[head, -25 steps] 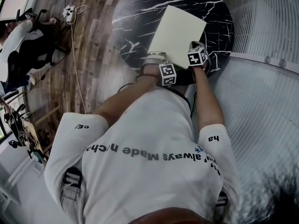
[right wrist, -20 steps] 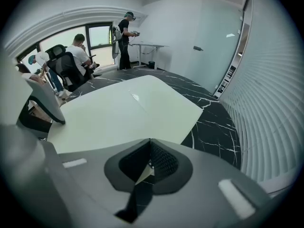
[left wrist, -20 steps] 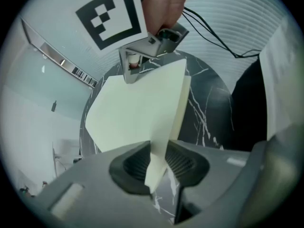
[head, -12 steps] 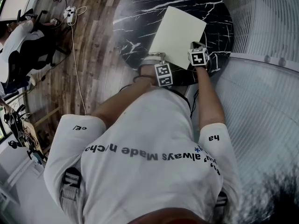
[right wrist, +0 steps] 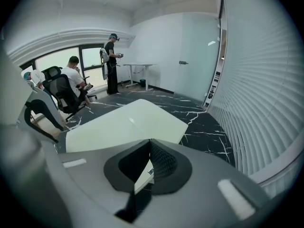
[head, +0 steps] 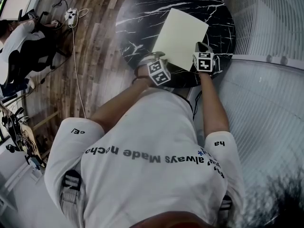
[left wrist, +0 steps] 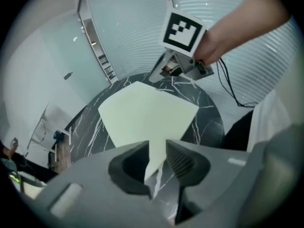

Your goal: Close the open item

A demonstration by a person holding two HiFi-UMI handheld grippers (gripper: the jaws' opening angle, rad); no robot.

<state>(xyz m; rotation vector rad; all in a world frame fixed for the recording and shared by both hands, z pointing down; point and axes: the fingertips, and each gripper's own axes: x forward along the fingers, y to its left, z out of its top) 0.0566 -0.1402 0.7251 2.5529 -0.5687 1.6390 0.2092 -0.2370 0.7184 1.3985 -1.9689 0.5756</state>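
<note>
- The pale folder (head: 180,34) lies flat and closed on the round black marble desk (head: 137,18), in the upper middle of the head view.
- The left gripper (left wrist: 156,159) hovers at the folder's lower-left corner. Its jaws have just been closing but stand apart, and the corner shows in the gap with no pad pressing it.
- The right gripper (right wrist: 149,148) is at the folder's lower-right corner with its jaw tips together. A pale sliver of folder shows below them.
</note>
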